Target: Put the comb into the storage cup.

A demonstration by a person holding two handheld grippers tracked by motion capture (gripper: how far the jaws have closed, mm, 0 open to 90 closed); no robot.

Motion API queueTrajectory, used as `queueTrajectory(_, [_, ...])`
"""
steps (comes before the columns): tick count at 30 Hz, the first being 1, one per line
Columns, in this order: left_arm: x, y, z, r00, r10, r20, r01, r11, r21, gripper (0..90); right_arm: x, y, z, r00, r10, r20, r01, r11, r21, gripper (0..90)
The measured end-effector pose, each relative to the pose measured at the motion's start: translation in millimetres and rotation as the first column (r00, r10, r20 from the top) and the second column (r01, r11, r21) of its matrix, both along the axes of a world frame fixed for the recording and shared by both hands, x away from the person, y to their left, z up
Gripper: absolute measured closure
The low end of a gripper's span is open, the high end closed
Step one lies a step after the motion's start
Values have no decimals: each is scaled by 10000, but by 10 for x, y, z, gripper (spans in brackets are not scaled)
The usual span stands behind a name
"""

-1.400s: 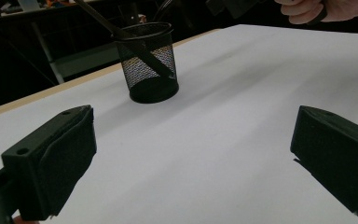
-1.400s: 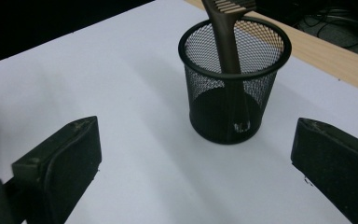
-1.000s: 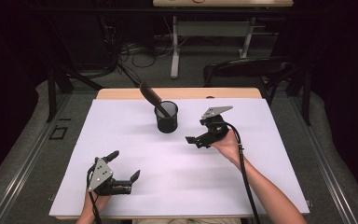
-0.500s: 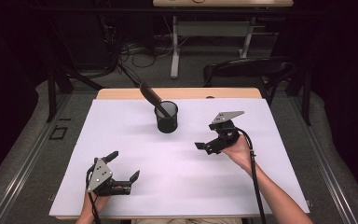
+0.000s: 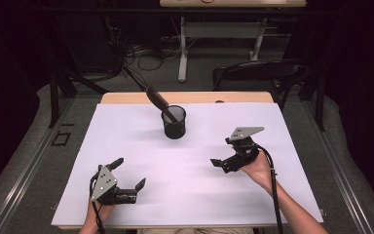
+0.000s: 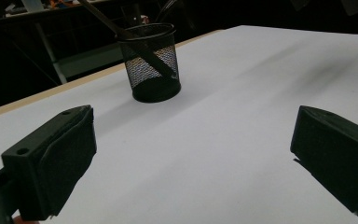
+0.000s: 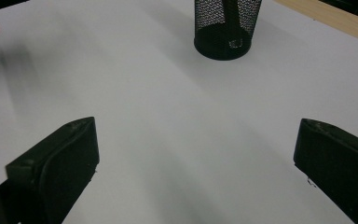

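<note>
Mesh cup [image 5: 175, 123] stood on table [image 5: 126, 146] at far centre; tool [image 5: 158, 101] in it leaned left. Chair [image 5: 263, 73] lay behind table.

High view looks down and forward over the whole surface [image 5: 126, 146]; both gripper views sit low, close, facing the mesh cup [image 6: 151, 60], shared by all.

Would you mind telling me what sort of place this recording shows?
Probably a lab or recording studio: a white-covered table holding a mesh cup, dark curtains around it, and cables on the floor behind.
</note>
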State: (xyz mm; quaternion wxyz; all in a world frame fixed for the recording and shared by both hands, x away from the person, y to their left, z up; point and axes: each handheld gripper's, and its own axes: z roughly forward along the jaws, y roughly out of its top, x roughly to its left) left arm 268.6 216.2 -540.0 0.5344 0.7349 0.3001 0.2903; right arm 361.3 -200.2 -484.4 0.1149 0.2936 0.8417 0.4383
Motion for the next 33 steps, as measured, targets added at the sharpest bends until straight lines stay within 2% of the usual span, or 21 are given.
queueTrajectory(6, [-3, -5, 1, 10000, 0, -13, 1, 10000, 16, 1, -135, -73, 21, 10000, 30, 22, -30, 10000, 10, 0])
queueTrajectory(18, [-5, -4, 1, 10000, -11, -6, 11, 10000, 16, 1, -322, -233, -65, 9998, -202, -56, 201, 9996, -192, 0])
queueTrajectory(23, [-6, -4, 1, 10000, -1, -3, 1, 10000, 30, 1, -397, -320, -100, 9992, -399, -44, 398, 9988, -271, 0])
queueTrajectory(27, [-6, -7, 0, 10000, 18, -3, -18, 10000, 43, 1, -475, -420, -117, 9970, -721, 290, 727, 9972, -189, 0])
queueTrajectory(33, [-4, -11, 0, 10000, -5, 5, 5, 10000, 97, 1, -558, -529, -164, 9947, -997, 241, 1002, 9948, -190, 0])
